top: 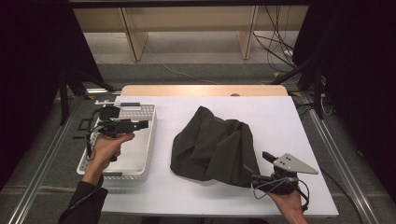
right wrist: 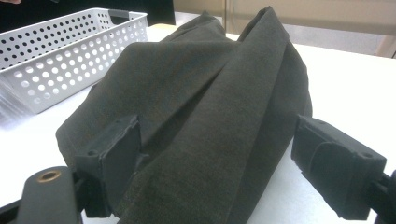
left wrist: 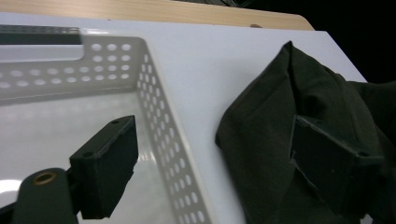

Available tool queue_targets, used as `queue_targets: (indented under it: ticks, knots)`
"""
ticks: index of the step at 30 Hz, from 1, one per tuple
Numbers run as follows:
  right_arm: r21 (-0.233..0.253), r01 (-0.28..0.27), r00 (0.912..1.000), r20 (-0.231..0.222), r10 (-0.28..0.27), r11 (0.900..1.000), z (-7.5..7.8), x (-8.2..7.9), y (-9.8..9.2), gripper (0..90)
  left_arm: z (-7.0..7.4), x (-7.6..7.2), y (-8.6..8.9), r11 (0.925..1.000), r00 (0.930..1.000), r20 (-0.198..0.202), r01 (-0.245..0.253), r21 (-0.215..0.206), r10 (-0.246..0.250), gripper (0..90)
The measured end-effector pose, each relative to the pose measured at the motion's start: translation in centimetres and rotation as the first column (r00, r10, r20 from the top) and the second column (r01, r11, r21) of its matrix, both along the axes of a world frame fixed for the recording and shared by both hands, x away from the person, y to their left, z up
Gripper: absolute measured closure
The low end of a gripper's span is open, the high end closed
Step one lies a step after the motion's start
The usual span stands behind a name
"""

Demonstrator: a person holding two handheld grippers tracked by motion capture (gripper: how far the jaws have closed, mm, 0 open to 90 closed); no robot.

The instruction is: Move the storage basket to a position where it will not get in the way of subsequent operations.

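Lying crumpled on the white tabletop [top: 280, 121], somewhat toward its right and near edges, a dark garment [top: 212, 147] was seen, heaped into loose folds with a ridge rising toward the far edge. It was judged to be soft, limp and light, likely to sag and unfold when lifted, with a matte weave that should not slip between pads; a thick fold or hem at its near right corner was judged the best place for a hold, since a single thin layer might pull free. The right gripper [top: 259, 173] was held at that near right corner, its fingers [right wrist: 112, 158] spread wide on either side of a fold of the cloth, which was not yet clamped. The left gripper [top: 140, 125] was held above a white perforated basket [top: 150, 140] near the left edge of the tabletop, its fingers [left wrist: 107, 163] likewise wide apart and holding nothing, with the garment just beyond the basket's wall in the left gripper view. The basket appeared empty, and it was judged a likely place for the cloth. The tabletop was smooth and flat, with a strip of bare wood [top: 201, 90] at its far edge. Beyond it, a grey floor, pale wooden legs [top: 133, 39], loose cables [top: 278, 42] and dark curtains [top: 355, 70] at both sides were visible.
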State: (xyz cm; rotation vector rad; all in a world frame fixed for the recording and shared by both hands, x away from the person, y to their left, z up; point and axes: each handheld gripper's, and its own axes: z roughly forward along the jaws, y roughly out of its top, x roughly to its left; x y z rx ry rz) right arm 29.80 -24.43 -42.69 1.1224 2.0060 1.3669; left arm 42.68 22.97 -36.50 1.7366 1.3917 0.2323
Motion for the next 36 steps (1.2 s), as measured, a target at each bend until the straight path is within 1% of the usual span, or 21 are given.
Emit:
queue_targets:
  ticks: [3, 4, 8, 13, 16, 21, 23, 31, 34, 36]
  knots:
    - [0.001, -0.001, 1.0, -0.003, 0.001, 1.0, 0.0, 0.0, 0.0, 17.1, -0.2, -0.2, -1.1, 0.9996, 0.9996, 0.005, 0.027, -0.005, -0.027, 15.2]
    - [0.0, -0.001, 1.0, -0.003, 0.001, 1.0, 0.0, 0.0, 0.0, 17.1, -0.3, -0.2, -1.5, 0.9994, 0.9994, 0.0, 0.036, -0.004, -0.036, 15.2]
    - [0.0, -0.004, 1.0, -0.006, 0.004, 1.0, 0.0, 0.0, 0.0, 17.1, -0.6, -0.3, -2.8, 0.9979, 0.998, -0.001, 0.063, 0.013, -0.063, 15.2]
    - [0.001, -0.004, 1.0, -0.007, 0.004, 1.0, -0.1, 0.1, -0.1, 17.1, -1.2, -0.4, -4.1, 0.9951, 0.9952, 0.005, 0.098, 0.011, -0.098, 15.2]
    - [0.005, -0.004, 0.9999, -0.009, 0.004, 1.0, -0.1, 0.1, -0.2, 17.1, -1.4, -0.5, -5.0, 0.9947, 0.9946, 0.014, 0.103, 0.01, -0.103, 15.2]
    - [0.008, -0.005, 1.0, -0.008, 0.005, 1.0, -0.1, 0.1, -0.2, 17.1, -1.9, -0.9, -6.3, 0.9915, 0.9909, 0.037, 0.129, 0.009, -0.13, 15.2]
    - [0.006, -0.006, 0.9999, -0.01, 0.006, 1.0, -0.1, 0.1, -0.1, 17.1, -2.1, -1.1, -6.7, 0.9894, 0.9885, 0.043, 0.145, 0.016, -0.145, 15.2]
    - [0.009, -0.004, 0.9999, -0.012, 0.004, 1.0, -0.1, 0.1, -0.3, 17.1, -2.9, -1.3, -8.5, 0.9857, 0.9851, 0.042, 0.166, 0.029, -0.167, 15.2]
    - [0.007, -0.004, 1.0, -0.008, 0.004, 1.0, -0.1, 0.1, -0.3, 17.1, -3.3, -1.4, -9.1, 0.9815, 0.9813, 0.038, 0.187, 0.04, -0.189, 15.2]
    - [0.008, -0.004, 0.9999, -0.011, 0.004, 1.0, -0.1, 0.1, -0.3, 17.1, -3.7, -1.4, -9.5, 0.9804, 0.9805, 0.037, 0.191, 0.05, -0.193, 15.2]
